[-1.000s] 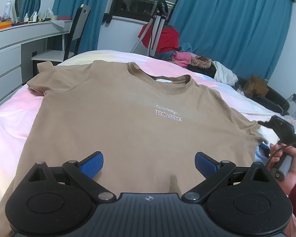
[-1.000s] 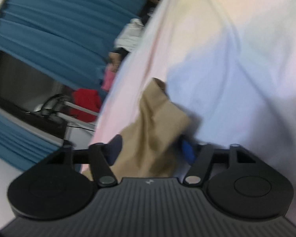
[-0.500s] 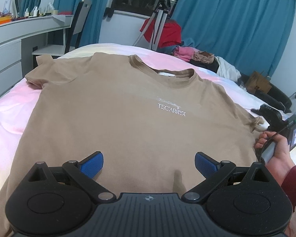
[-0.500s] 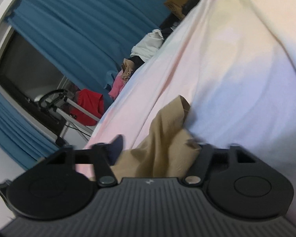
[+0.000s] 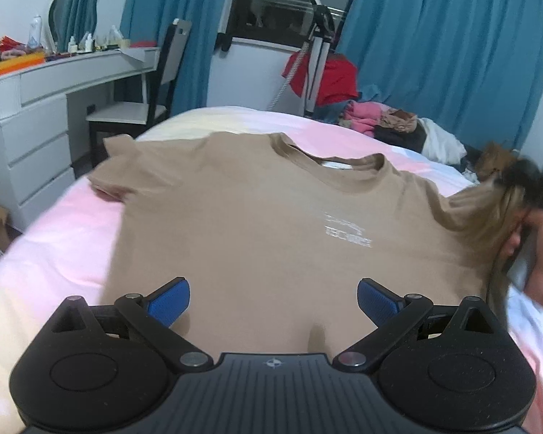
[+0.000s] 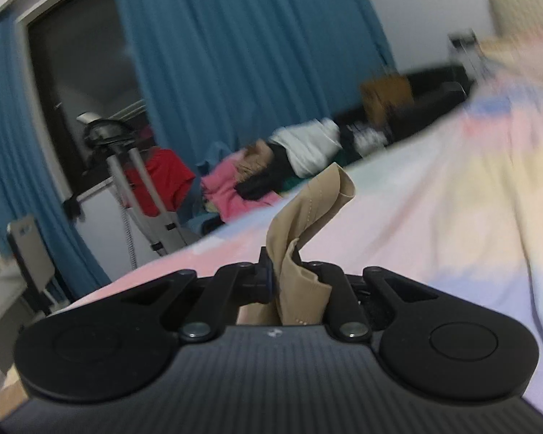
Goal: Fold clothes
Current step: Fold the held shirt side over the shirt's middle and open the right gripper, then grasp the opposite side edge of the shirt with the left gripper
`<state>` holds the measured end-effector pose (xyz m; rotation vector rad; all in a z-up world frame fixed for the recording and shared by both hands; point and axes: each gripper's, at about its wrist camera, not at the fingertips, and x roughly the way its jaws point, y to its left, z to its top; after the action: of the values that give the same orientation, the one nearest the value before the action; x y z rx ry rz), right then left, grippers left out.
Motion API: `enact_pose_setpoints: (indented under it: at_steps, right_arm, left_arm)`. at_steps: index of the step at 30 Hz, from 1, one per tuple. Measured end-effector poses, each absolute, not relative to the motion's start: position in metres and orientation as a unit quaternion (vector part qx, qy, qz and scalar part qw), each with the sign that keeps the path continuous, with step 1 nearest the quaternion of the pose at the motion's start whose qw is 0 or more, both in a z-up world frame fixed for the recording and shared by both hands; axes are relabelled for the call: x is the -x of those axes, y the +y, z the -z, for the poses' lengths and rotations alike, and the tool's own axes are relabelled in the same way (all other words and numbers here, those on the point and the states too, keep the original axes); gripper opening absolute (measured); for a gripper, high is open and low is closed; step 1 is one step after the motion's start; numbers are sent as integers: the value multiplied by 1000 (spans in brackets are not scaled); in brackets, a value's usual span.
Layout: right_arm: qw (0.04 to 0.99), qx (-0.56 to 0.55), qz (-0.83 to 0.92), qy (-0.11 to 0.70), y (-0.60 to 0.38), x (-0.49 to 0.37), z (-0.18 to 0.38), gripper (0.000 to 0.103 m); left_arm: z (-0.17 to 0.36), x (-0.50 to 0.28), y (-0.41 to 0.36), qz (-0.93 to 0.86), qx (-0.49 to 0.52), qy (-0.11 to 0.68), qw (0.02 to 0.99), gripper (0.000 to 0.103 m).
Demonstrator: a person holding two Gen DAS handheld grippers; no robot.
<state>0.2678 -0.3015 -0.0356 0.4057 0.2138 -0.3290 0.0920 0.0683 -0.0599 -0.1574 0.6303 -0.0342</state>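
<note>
The right claw (image 6: 296, 282) was closing, pinching the sleeve (image 6: 309, 213) of the tan shirt (image 5: 271, 224). The left claw (image 5: 273, 298) stayed wide open, holding nothing. The shirt's neck pointed away, lengthwise along the bed (image 5: 65, 238).

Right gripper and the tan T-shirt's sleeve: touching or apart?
Touching: the right wrist view shows the right gripper closing, pads pinching the sleeve.

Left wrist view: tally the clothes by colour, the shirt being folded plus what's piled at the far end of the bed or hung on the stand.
Tan: 1, the T-shirt on the bed
Red: 1, garment on the stand
Pink: 1, in the pile
White: 1, in the pile
Black: 1, in the pile
Total: 5
</note>
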Motion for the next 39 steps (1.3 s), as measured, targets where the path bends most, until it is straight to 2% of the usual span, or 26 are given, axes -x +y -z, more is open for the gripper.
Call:
enact_pose_setpoints:
  at_steps: [6, 13, 15, 16, 17, 19, 25, 32, 39]
  right_arm:
    - [979, -111, 118, 127, -195, -288, 11, 11]
    - [978, 11, 60, 200, -85, -332, 58, 12]
    - [972, 11, 49, 230, -76, -347, 72, 15]
    - [968, 0, 41, 247, -77, -354, 79, 28]
    - [965, -22, 31, 261, -81, -359, 84, 52]
    - [961, -58, 15, 270, -90, -361, 89, 77]
    - [962, -108, -31, 247, -110, -318, 57, 77]
    - [964, -143, -67, 214, -145, -185, 5, 77]
    - [966, -147, -65, 203, -183, -42, -6, 77]
  left_arm:
    - [44, -84, 102, -11, 73, 294, 953, 100]
    - [56, -89, 140, -29, 126, 315, 940, 100]
    - [61, -93, 142, -30, 123, 320, 939, 100]
    - [63, -95, 142, -31, 120, 322, 939, 100]
    - [65, -97, 141, -30, 118, 324, 938, 100]
    - [69, -102, 138, -28, 115, 327, 937, 100]
    - [77, -112, 131, -19, 109, 334, 936, 100]
    - [64, -94, 114, -3, 100, 317, 943, 100]
    - [51, -59, 90, 38, 103, 308, 945, 100]
